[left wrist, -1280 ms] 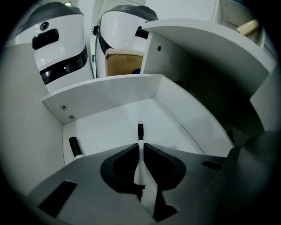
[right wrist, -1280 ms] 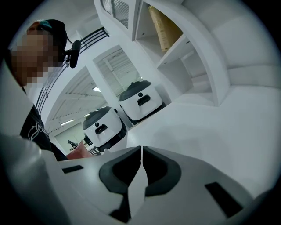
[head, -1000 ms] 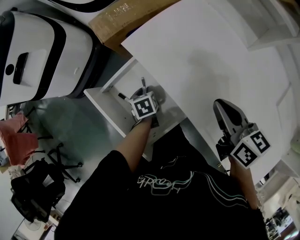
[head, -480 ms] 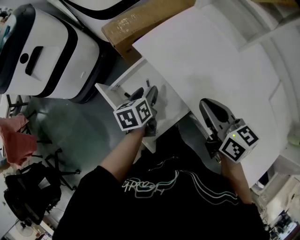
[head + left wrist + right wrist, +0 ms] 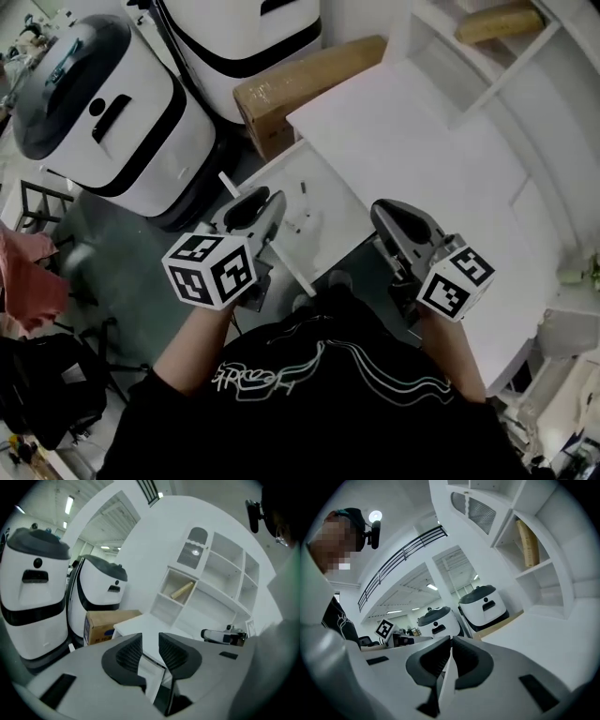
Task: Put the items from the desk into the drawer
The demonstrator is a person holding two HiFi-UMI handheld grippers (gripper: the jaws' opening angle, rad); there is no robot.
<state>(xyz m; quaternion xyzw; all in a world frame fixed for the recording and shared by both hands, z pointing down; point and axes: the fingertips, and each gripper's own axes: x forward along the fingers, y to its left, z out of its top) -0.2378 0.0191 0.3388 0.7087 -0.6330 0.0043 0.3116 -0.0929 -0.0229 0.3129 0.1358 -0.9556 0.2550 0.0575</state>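
The white drawer [image 5: 319, 220] stands pulled out from under the white desk [image 5: 422, 141]. A few small items lie on its floor, one a small dark piece [image 5: 302, 187]; I cannot tell what they are. My left gripper [image 5: 270, 201] hovers over the drawer's near left corner, its jaws a narrow gap apart with nothing between them [image 5: 150, 641]. My right gripper [image 5: 384, 212] hangs off the desk's front edge to the right of the drawer, shut and holding nothing [image 5: 450, 644]. The desk top shows no loose items.
Two white machines with black trim [image 5: 103, 112] stand on the floor to the left, and a cardboard box [image 5: 309, 84] lies beside the desk. A white shelf unit [image 5: 487, 47] at the desk's back holds a tan roll [image 5: 506, 21]. A black chair [image 5: 47, 384] is at lower left.
My left gripper has come up and back out of the drawer toward me. My right gripper has drawn left along the desk edge. The head view has tipped up, showing more floor and machines.
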